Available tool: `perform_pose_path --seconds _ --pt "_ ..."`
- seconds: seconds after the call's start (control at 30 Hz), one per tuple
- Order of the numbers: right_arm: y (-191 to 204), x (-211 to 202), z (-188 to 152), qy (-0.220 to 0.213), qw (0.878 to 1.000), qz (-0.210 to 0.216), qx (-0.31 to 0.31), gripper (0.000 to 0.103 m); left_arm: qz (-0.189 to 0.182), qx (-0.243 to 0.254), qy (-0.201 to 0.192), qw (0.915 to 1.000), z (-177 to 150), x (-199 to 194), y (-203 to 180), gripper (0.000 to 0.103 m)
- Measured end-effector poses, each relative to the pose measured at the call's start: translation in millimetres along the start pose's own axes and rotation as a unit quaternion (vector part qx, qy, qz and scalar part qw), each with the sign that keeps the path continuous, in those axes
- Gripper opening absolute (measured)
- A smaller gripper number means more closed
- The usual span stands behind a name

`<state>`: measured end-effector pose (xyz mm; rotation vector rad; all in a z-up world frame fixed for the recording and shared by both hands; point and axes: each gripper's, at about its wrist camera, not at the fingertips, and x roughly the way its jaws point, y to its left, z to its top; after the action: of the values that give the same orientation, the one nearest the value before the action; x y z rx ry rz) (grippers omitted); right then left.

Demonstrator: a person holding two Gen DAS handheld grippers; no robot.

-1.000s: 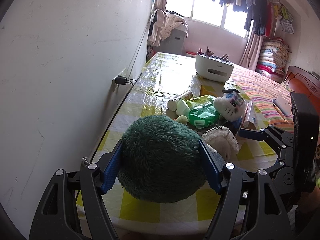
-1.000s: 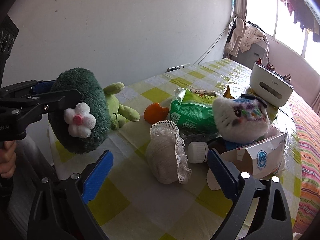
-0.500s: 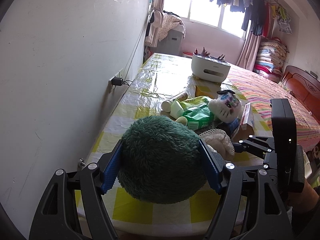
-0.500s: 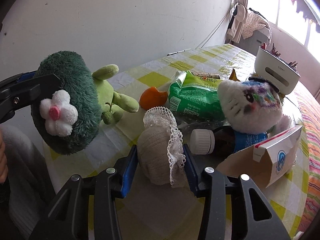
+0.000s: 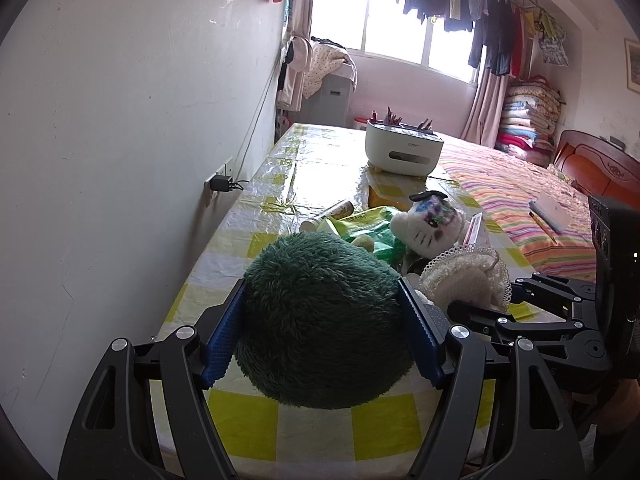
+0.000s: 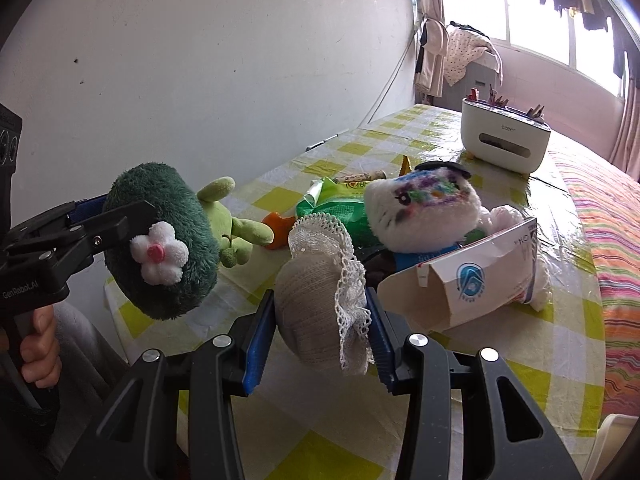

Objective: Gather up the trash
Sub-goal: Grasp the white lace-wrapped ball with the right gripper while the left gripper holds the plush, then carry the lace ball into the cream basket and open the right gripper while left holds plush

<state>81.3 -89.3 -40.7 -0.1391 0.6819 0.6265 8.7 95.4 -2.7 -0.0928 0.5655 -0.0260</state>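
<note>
Two grips: left gripper (image 5: pixel 320 320) fingers clamp green plush (image 5: pixel 320 320); right gripper (image 6: pixel 320 332) fingers pinch lace-trimmed pouch (image 6: pixel 320 300), cat plush (image 6: pixel 424 216) at 1 o'clock on bench (image 6: pixel 520 344).

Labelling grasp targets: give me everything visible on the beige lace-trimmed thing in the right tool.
The beige lace-trimmed item is a soft, rounded bundle of knit-looking fabric with a white lace frill around one end. It sits between the blue pads of the right tool, which press on both its sides, above the checked tablecloth. Whether it touches the cloth cannot be told.
</note>
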Motion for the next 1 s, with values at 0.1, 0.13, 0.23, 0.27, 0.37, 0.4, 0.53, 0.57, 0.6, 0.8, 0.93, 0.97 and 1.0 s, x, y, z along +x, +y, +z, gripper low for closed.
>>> perform_pose_path --seconds 0.1,0.13,0.23,0.27,0.37,0.4,0.53,0.57,0.6,0.8,0.93,0.97,1.0 --pt "-9.0 -8.6 -3.0 -0.006 1.000 -0.010 0.010 0.042 -0.005 0.009 0.000 0.9999 0.1 2.2 -9.4 0.071" --pt "-12.2 -11.7 -3.9 -0.009 1.000 -0.014 0.013 0.042 -0.007 0.011 0.000 0.9999 0.3 2.9 -12.7 0.071" --pt "-22.6 -21.2 -6.8 -0.017 0.999 -0.024 0.023 0.042 -0.012 0.021 0.000 0.9997 2.5 7.3 -23.3 0.071" --pt "-25.5 -24.8 -8.5 -0.020 0.999 -0.029 0.027 0.042 -0.014 0.025 0.000 0.9996 2.7 8.4 -27.3 0.071" --pt "-36.4 -35.3 -13.5 -0.028 0.998 -0.041 0.042 0.042 -0.023 0.038 -0.001 0.9990 2.8 10.8 -42.0 0.071" --pt "-41.3 -39.4 -15.5 -0.031 0.997 -0.046 0.047 0.042 -0.026 0.043 -0.001 0.9987 2.7 11.4 -47.8 0.071" --pt "-56.9 -51.9 -20.3 -0.041 0.995 -0.062 0.068 0.042 -0.049 0.056 0.006 0.9972 -0.2 15.5 -68.4 0.071" --pt "-60.4 -54.8 -21.6 -0.043 0.994 -0.066 0.072 0.042 -0.057 0.056 0.009 0.9968 -0.1 16.8 -72.5 0.071" --pt "-64.2 -58.0 -22.8 -0.045 0.994 -0.070 0.076 0.042 -0.063 0.055 0.012 0.9964 -0.3 17.8 -75.9 0.071" --pt "-82.5 -74.5 -31.4 -0.054 0.989 -0.093 0.101 0.042 -0.079 0.069 0.015 0.9944 -2.5 20.8 -97.5 0.071" --pt "-95.3 -85.7 -38.6 -0.060 0.985 -0.107 0.120 0.042 -0.091 0.082 0.015 0.9923 -4.3 20.2 -115.5 0.071" --pt "-99.1 -87.9 -40.5 -0.060 0.984 -0.111 0.124 0.042 -0.094 0.086 0.015 0.9917 -4.7 20.4 -120.7 0.071" --pt "-102.8 -90.5 -42.8 -0.060 0.983 -0.117 0.130 0.042 -0.098 0.090 0.016 0.9910 -4.9 21.2 -125.9 0.071"
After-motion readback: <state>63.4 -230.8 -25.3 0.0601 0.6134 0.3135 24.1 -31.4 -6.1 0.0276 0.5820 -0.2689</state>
